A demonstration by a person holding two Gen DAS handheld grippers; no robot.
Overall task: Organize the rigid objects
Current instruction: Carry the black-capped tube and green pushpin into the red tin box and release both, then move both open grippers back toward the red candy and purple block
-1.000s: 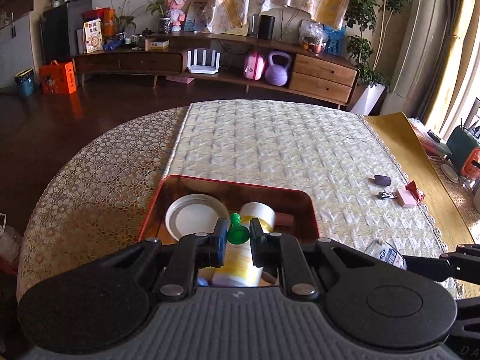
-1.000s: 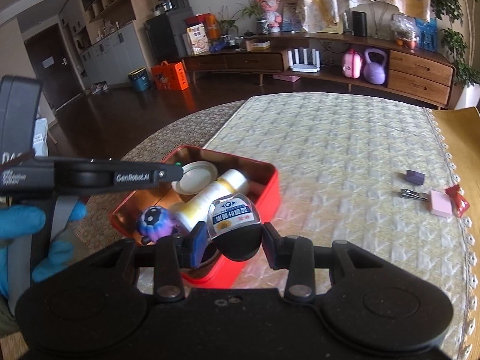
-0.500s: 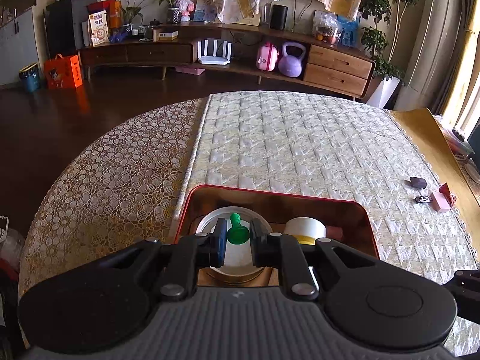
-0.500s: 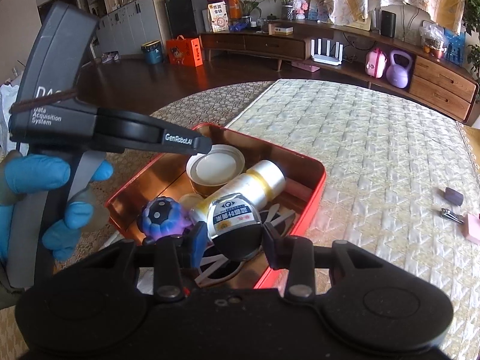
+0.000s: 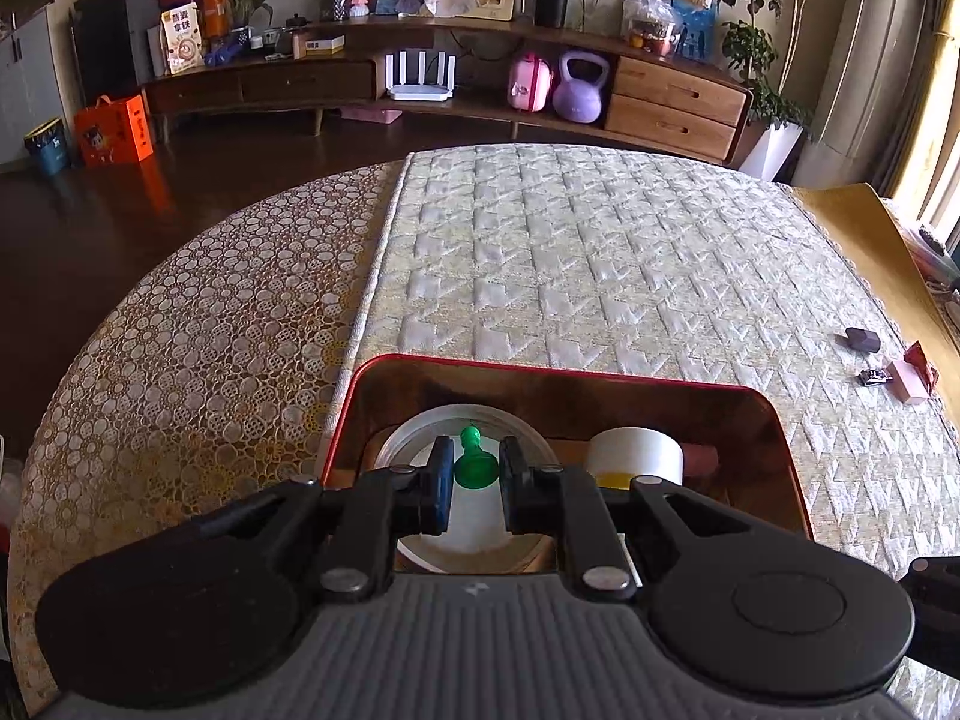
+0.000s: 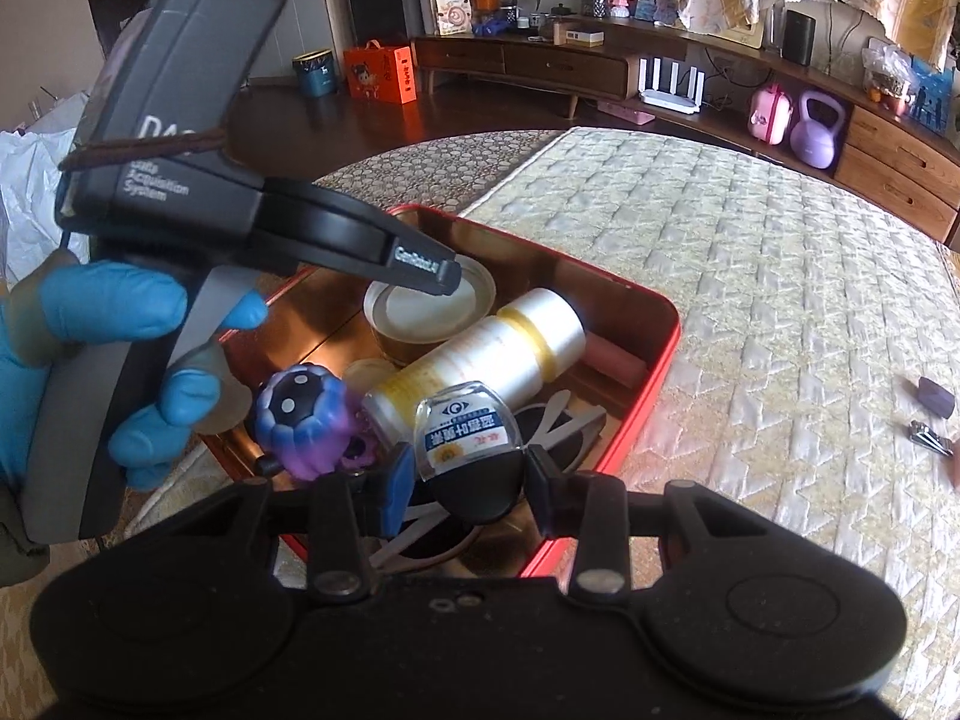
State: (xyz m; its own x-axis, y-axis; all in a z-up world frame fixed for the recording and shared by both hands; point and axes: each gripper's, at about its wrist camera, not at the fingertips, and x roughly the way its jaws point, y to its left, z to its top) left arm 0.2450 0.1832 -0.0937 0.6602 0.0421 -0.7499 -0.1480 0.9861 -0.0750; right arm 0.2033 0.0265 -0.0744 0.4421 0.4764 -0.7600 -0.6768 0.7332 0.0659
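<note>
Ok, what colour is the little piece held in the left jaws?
Green: the small pawn-shaped piece is held in the left gripper, clearest in the left wrist view.

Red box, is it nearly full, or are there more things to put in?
Already in the red box: a white bottle, a round lid and a purple toy. In hand: the left gripper holds a green pawn, the right gripper a small bottle. Left: bits on the table.

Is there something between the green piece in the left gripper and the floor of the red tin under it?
Yes. The green piece, held in the left gripper, hangs directly over a white round lid inside the red tin.
</note>
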